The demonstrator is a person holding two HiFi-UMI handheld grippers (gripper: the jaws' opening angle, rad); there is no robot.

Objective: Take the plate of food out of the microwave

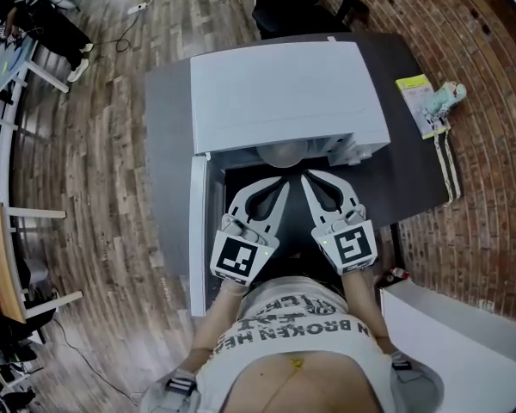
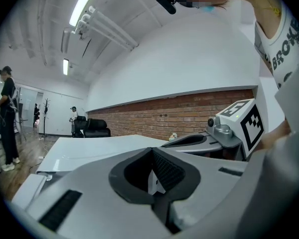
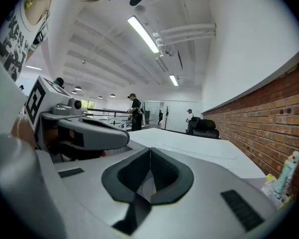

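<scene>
A white microwave (image 1: 284, 93) stands on a dark table (image 1: 168, 144) with its door (image 1: 198, 231) swung open to the left. Under the front edge of its top, a pale round plate (image 1: 279, 154) shows in the opening; I cannot see any food on it. My left gripper (image 1: 285, 182) and right gripper (image 1: 305, 178) hover side by side just in front of the opening, close to my body. Both are shut with nothing between the pads. The left gripper (image 2: 150, 151) and right gripper (image 3: 149, 150) look over the microwave's top (image 3: 199, 143).
At the table's right end lie a yellow packet (image 1: 417, 101) and a small bottle (image 1: 445, 98), with a cable (image 1: 451, 175) hanging down. A brick wall (image 1: 490, 170) runs along the right. A white box (image 1: 464, 342) stands at lower right. People stand at far left (image 1: 34, 15).
</scene>
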